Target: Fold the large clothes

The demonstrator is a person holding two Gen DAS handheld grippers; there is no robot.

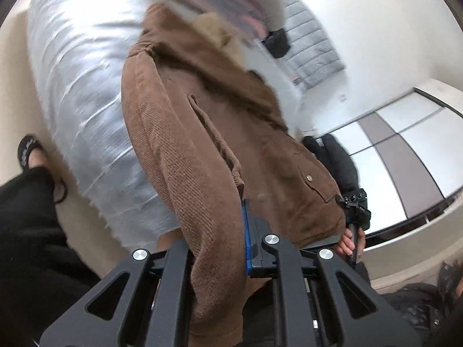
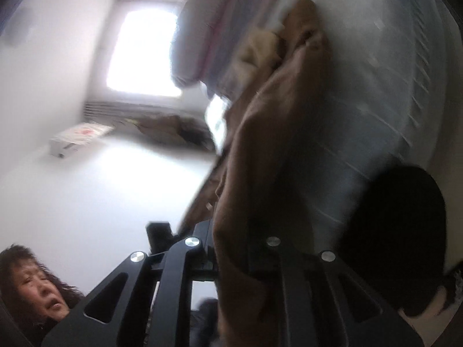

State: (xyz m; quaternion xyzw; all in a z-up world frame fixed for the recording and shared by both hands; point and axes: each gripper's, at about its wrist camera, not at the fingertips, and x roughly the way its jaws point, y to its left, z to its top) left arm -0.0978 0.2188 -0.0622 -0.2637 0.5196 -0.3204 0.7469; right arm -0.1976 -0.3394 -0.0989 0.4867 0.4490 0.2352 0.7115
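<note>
A large brown corduroy coat with a tan fur collar hangs lifted over the plastic-wrapped mattress. My left gripper is shut on the coat's hem edge, cloth draped between its fingers. My right gripper shows in the left wrist view at the coat's other lower corner, held by a hand. In the right wrist view the right gripper is shut on the brown coat, which stretches away blurred toward the collar.
The mattress lies on a pale floor. A grey quilted jacket and other clothes lie at its far end. The person's black trousers and sandalled foot are at left. A cardboard box stands by the wall.
</note>
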